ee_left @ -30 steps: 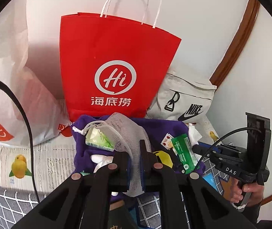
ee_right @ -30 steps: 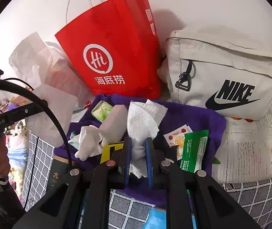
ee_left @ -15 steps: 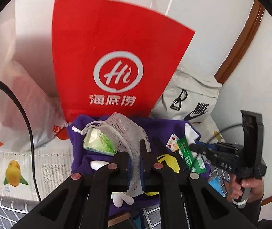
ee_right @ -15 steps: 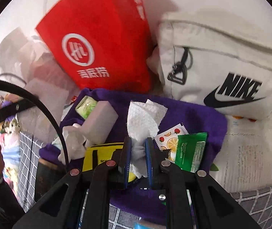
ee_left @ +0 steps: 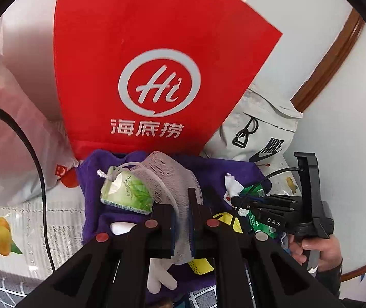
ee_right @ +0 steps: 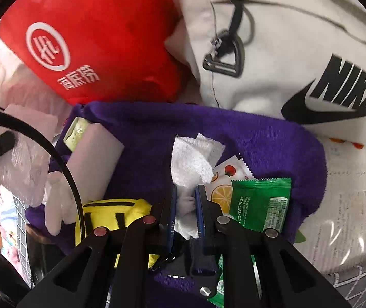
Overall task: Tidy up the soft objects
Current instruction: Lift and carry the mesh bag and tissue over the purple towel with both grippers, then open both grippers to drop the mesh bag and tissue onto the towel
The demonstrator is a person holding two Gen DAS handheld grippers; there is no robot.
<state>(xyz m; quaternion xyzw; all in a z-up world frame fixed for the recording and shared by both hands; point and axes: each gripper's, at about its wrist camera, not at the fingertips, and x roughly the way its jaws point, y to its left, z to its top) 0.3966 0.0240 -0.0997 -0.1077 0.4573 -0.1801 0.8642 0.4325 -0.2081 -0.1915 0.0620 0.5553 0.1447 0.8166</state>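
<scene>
My left gripper [ee_left: 181, 205] is shut on a white mesh pouch [ee_left: 167, 174] with a drawstring, hanging over a purple cloth [ee_left: 93, 179]. A green tissue pack [ee_left: 126, 192] lies just left of the pouch, and a white soft toy [ee_left: 157, 277] shows below the fingers. My right gripper [ee_right: 186, 192] is shut on a crumpled white tissue [ee_right: 193, 159], low over the same purple cloth [ee_right: 144, 138]. The right gripper [ee_left: 236, 200] also shows in the left wrist view, at the right, held by a hand [ee_left: 321, 251].
A red paper bag [ee_left: 157, 77] stands behind the cloth, a white Nike bag [ee_right: 298, 64] to its right, a plastic bag [ee_left: 11, 128] to its left. On the cloth lie a green sachet [ee_right: 259, 202], an orange-print sachet [ee_right: 224, 182] and a yellow pouch [ee_right: 111, 213].
Both grippers have come down and closer to the purple cloth and the bags, each keeping its grip. The right one has tipped further downward.
</scene>
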